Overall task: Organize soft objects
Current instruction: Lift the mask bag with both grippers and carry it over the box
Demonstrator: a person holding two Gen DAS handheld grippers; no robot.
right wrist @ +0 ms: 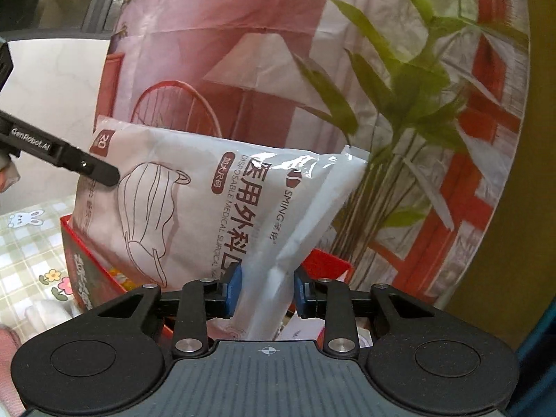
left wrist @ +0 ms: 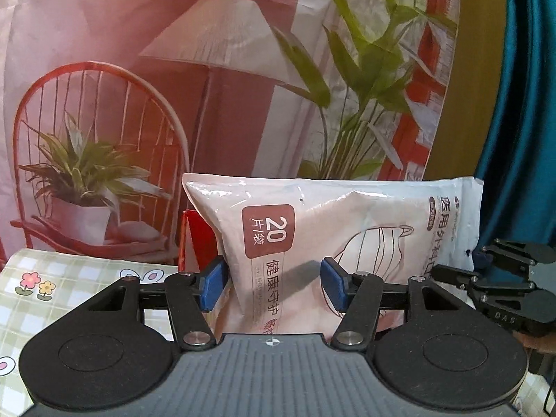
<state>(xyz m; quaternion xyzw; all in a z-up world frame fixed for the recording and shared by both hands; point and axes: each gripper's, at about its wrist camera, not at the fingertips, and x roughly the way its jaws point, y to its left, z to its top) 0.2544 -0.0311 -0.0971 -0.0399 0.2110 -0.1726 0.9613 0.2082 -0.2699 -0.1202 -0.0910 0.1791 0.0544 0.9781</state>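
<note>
A white plastic pack of surgical masks stands upright in a red box. My left gripper is around the pack's lower front with its blue pads apart; the left pad touches the pack, the right pad is in front of it. In the right wrist view the same pack leans over the red box. My right gripper is closed on the pack's sealed right edge flap. The left gripper's finger shows at the left, and the right gripper shows in the left wrist view.
A printed backdrop with a lamp, chair and plants hangs right behind the box. The table has a green checked cloth with flowers and rabbits. A teal cloth hangs at the right. Small items lie inside the box.
</note>
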